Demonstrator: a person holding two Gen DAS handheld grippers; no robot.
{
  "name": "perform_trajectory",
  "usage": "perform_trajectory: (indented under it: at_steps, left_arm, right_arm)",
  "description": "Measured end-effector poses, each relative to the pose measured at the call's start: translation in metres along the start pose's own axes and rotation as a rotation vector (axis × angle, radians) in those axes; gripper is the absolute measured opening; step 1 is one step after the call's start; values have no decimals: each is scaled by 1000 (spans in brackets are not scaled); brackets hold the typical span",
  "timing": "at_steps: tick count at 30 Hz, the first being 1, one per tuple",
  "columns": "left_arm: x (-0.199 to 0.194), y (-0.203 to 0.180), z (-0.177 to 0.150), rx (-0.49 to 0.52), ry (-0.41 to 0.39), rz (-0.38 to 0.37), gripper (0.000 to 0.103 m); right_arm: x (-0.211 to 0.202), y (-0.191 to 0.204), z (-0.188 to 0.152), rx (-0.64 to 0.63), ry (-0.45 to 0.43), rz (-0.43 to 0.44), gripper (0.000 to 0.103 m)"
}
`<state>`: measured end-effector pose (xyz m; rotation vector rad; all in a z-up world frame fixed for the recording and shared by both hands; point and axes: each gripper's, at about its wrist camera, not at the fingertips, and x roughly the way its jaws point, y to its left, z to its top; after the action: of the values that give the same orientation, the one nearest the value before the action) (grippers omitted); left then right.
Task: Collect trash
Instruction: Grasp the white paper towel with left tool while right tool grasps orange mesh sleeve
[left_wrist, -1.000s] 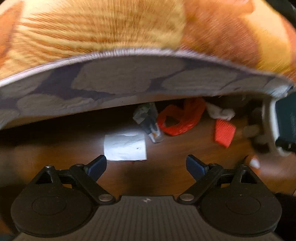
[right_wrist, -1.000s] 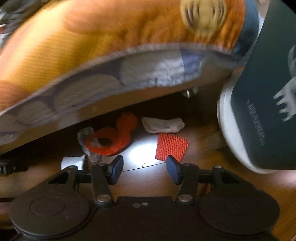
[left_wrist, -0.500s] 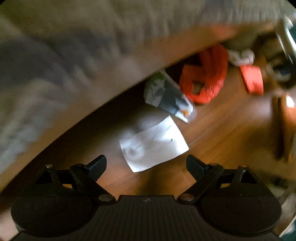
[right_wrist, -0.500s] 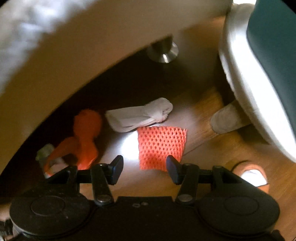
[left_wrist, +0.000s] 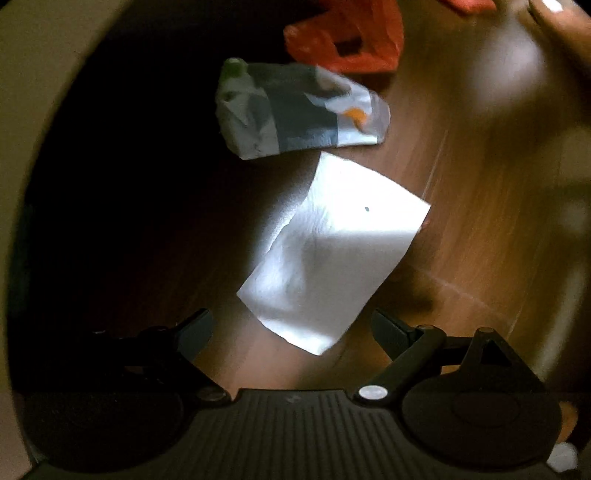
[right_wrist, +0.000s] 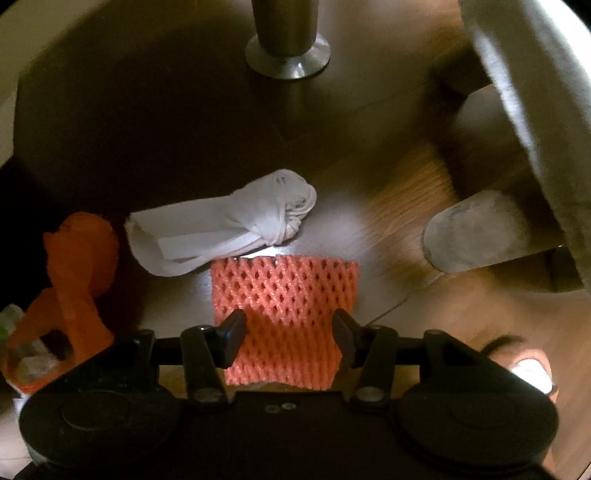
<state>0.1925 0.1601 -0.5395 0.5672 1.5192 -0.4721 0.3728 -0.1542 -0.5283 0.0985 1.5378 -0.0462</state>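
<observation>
Your left gripper has its jaws spread wide with nothing between them, hanging low over the wood floor, and the near corner of the white paper sheet pokes in just ahead of the gap between the two tips, not touching either finger as far as I can tell. Going out from that paper: right past its far edge, nearly touching it, sits a crumpled grey-and-white wrapper with a bit of orange on it, and beyond the wrapper there's the orange plastic bag, partly cut off at the top of the left view. Everything left of the paper is deep shadow, so can't say what's in there. Your right gripper is open too, and the orange foam net lies flat on the floor right in the gap, its near half sitting between the two fingertips; whether the pads actually touch it is hard to tell, but they aren't squeezing it. Just past the net's far edge, pretty much touching it, is a knotted white plastic bag. Left of the net, a little apart, you can see the orange plastic bag again. Farther back behind the white bag stands a metal furniture leg, and off to the right of the net there's a pale angled chair leg.
</observation>
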Motion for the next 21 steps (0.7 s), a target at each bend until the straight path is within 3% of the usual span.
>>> perform_trajectory:
  at_steps: [6, 8, 10, 14, 19, 21]
  left_arm:
    - [19, 2, 1, 26, 1, -4, 92]
    - [22, 3, 2, 26, -3, -11, 84]
    - [26, 2, 2, 29, 4, -13, 68]
    - [27, 5, 3, -11, -14, -34, 64]
    - [23, 12, -2, -75, -20, -75, 32]
    - [24, 16, -4, -112, -15, -80, 25]
  right_arm:
    - [16, 11, -3, -31, -4, -40, 54]
    - [16, 14, -4, -39, -8, -52, 54]
    - [17, 15, -5, -45, -9, -57, 54]
    - [19, 15, -3, -47, 3, -57, 54]
    - [19, 19, 4, -81, 14, -61, 50]
    - [19, 21, 2, -104, 5, -64, 47]
